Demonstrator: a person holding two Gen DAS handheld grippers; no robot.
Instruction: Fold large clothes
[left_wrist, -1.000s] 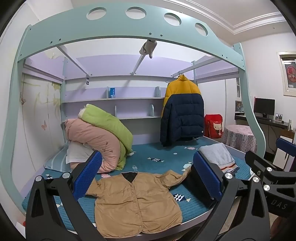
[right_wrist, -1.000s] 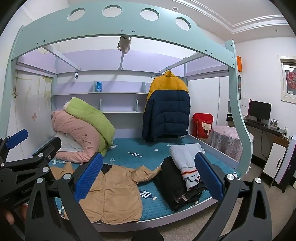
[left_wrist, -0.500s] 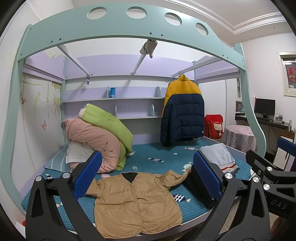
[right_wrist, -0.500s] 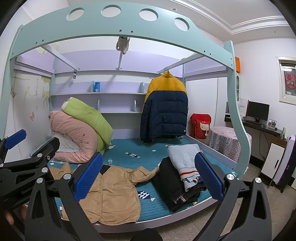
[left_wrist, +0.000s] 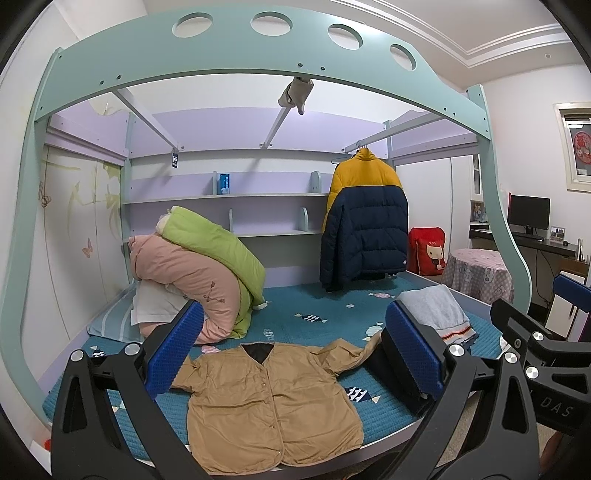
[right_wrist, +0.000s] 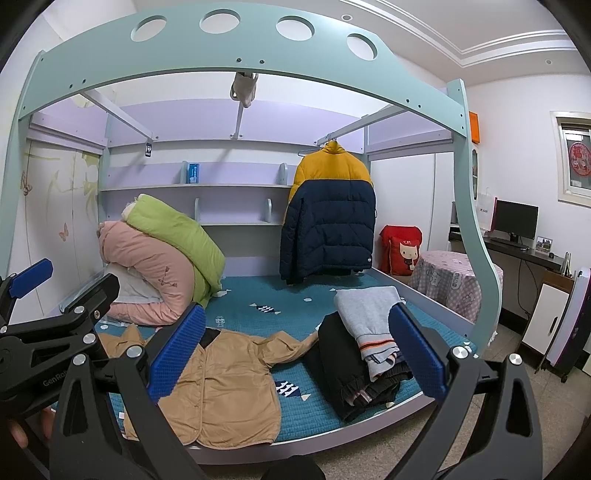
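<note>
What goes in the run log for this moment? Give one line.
phase: approach | left hand-held gripper: open, empty | right hand-held gripper: open, empty | tan button-front jacket: flat, unfolded on teal quilted bed mat

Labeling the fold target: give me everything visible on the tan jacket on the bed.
The tan jacket lies flat, front up, at the near edge of the teal mattress. It looks like thin, lightly wrinkled fabric, with a V-neck showing dark lining, a snap placket closed down the middle, and sleeves spread to either side. Its hem reaches the bed's front edge. One sleeve runs toward the dark clothes pile. Neither hand-held gripper touches it.
</note>
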